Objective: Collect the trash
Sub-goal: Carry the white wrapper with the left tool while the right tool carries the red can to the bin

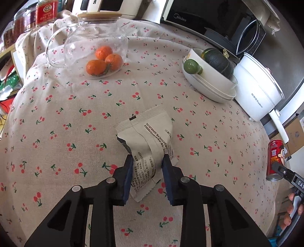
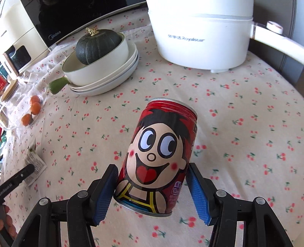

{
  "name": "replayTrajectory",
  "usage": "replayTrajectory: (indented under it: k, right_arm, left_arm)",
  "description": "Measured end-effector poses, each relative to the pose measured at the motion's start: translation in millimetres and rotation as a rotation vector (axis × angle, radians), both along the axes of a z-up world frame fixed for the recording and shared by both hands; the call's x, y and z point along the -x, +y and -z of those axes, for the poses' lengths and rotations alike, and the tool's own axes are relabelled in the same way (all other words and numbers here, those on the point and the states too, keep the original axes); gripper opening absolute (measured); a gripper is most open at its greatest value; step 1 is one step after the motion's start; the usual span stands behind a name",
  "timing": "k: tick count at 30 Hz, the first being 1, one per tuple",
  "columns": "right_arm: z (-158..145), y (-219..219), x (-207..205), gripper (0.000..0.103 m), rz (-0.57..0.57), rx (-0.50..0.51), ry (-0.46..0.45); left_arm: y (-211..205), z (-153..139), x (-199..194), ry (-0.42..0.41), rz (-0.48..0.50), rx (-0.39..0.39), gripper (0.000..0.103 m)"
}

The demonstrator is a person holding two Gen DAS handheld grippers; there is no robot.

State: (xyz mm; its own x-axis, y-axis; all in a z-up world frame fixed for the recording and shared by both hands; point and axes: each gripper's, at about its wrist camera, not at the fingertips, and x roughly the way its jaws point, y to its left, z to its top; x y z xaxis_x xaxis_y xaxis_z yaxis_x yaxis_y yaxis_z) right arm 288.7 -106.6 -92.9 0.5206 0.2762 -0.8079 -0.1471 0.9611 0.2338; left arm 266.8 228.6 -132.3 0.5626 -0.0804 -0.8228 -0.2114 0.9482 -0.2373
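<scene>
A crumpled grey snack wrapper (image 1: 150, 129) with printed text sticks up from between the blue pads of my left gripper (image 1: 147, 157), which is shut on its lower part just above the cherry-print tablecloth (image 1: 76, 114). In the right wrist view, a red drink can (image 2: 161, 144) with a cartoon face hangs tilted above the cloth, and my right gripper (image 2: 153, 168) is shut on its lower half. The left wrist view shows the same can (image 1: 274, 157) at the far right, off the table's edge. The wrapper (image 2: 35, 165) shows again at the left edge of the right wrist view.
A glass teapot (image 1: 95, 43) lies on its side over three mandarins (image 1: 104, 60) at the back. Stacked white bowls (image 1: 209, 87) carry a dark green squash (image 1: 218, 62). A white electric pot (image 1: 260, 91) and a microwave (image 1: 209, 17) stand at the back right.
</scene>
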Motion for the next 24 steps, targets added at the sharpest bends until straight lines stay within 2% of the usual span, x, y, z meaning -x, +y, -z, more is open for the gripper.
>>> replayTrajectory:
  k: [8, 15, 19, 24]
  right_arm:
    - [-16, -44, 46, 0.063, -0.012, 0.032, -0.017]
    - [-31, -85, 80, 0.063, -0.025, 0.071, -0.041]
    - [-32, -104, 100, 0.063, -0.023, 0.075, -0.05]
    - [-30, -118, 126, 0.063, -0.052, 0.131, -0.081]
  left_arm:
    - [-45, -38, 40, -0.014, 0.108, -0.094, 0.031]
    - [-88, -63, 71, -0.031, 0.171, -0.101, 0.031]
    - [-120, -74, 85, -0.044, 0.228, -0.121, 0.031]
    - [-158, -81, 102, -0.048, 0.288, -0.128, 0.031]
